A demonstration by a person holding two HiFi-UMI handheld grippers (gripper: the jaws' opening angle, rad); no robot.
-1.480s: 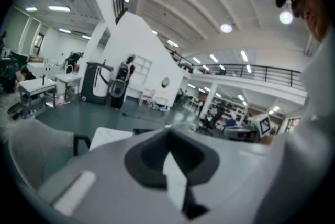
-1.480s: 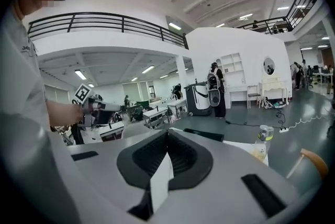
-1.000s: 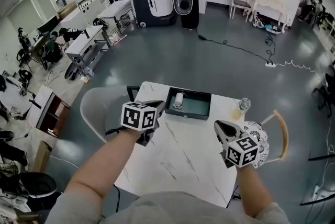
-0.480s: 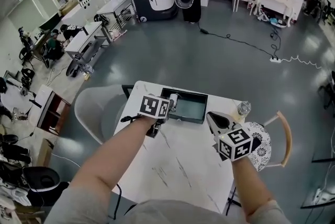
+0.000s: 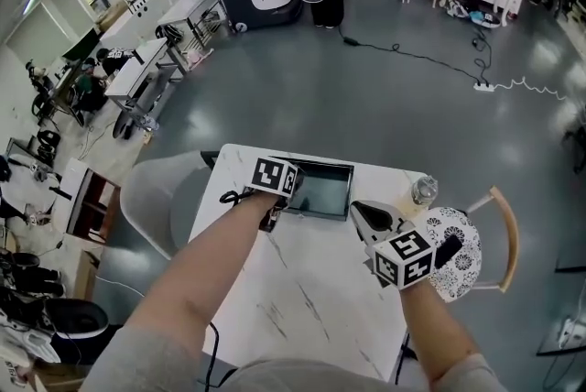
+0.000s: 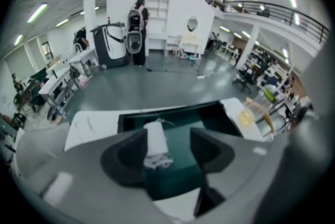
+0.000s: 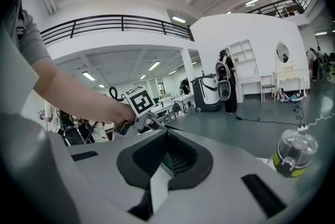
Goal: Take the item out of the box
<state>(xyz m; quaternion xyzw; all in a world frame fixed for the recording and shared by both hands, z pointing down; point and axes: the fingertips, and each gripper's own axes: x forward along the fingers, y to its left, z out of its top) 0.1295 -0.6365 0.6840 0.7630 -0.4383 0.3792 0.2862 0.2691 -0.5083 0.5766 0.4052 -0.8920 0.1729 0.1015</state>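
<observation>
A dark green open box (image 5: 326, 190) lies at the far side of the white marble table (image 5: 311, 289). My left gripper (image 5: 286, 196) reaches into the box's left end and hides the item in the head view. In the left gripper view a white rolled item (image 6: 155, 143) lies on the floor of the box (image 6: 209, 113). It sits between the opening jaws of the left gripper (image 6: 168, 136), close to the left finger and apart from the right one. My right gripper (image 5: 360, 211) hovers over the table's right side, shut and empty, as the right gripper view (image 7: 166, 152) confirms.
A clear bottle with a yellow-green band (image 5: 422, 190) (image 7: 293, 154) stands at the table's far right corner. A patterned chair seat (image 5: 455, 244) is beside the right edge and a grey chair (image 5: 160, 198) beside the left edge. Grey floor lies beyond the table.
My left gripper has moved forward from the table's left side to the box's left end, over the item, and its jaws have spread. My right gripper has barely shifted.
</observation>
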